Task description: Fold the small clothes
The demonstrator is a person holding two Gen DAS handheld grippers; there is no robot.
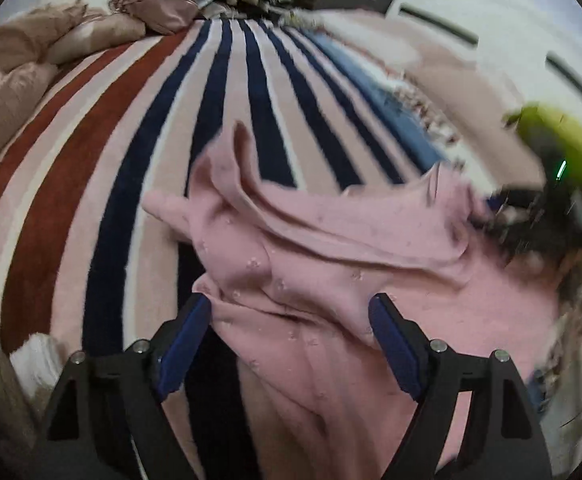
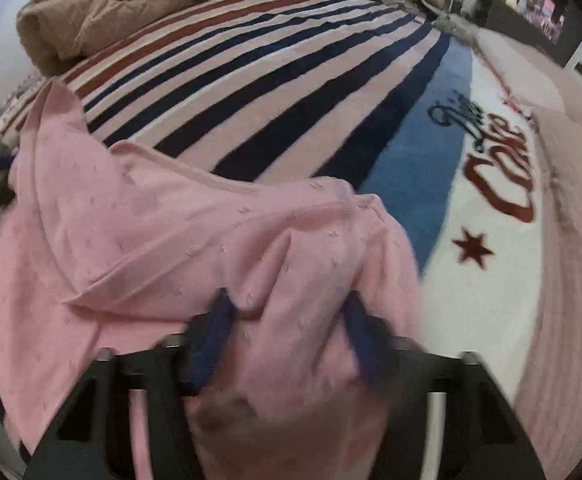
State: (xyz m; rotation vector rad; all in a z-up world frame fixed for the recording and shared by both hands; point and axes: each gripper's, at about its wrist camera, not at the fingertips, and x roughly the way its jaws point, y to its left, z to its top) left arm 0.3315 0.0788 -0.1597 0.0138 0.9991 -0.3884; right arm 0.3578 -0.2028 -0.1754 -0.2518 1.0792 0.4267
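A small pink garment (image 1: pixel 311 248) with tiny raised dots lies crumpled on the striped blanket (image 1: pixel 219 120). My left gripper (image 1: pixel 291 308) is open, its blue pads on either side of a fold of the garment near its lower edge. The right gripper shows at the right edge of the left wrist view as a green and black blur (image 1: pixel 559 184) on the garment's far side. In the right wrist view my right gripper (image 2: pixel 287 304) is open with the pink garment (image 2: pixel 151 220) bunched between its blue fingers (image 2: pixel 215 328). The fabric hides the fingertips partly.
The striped blanket (image 2: pixel 271 92) covers a bed, with a blue band and a white panel with red lettering (image 2: pixel 499 184) at the right. A tan quilt (image 2: pixel 103 12) and piled bedding (image 1: pixel 23 64) lie at the far end. White cloth (image 1: pixel 31 360) sits lower left.
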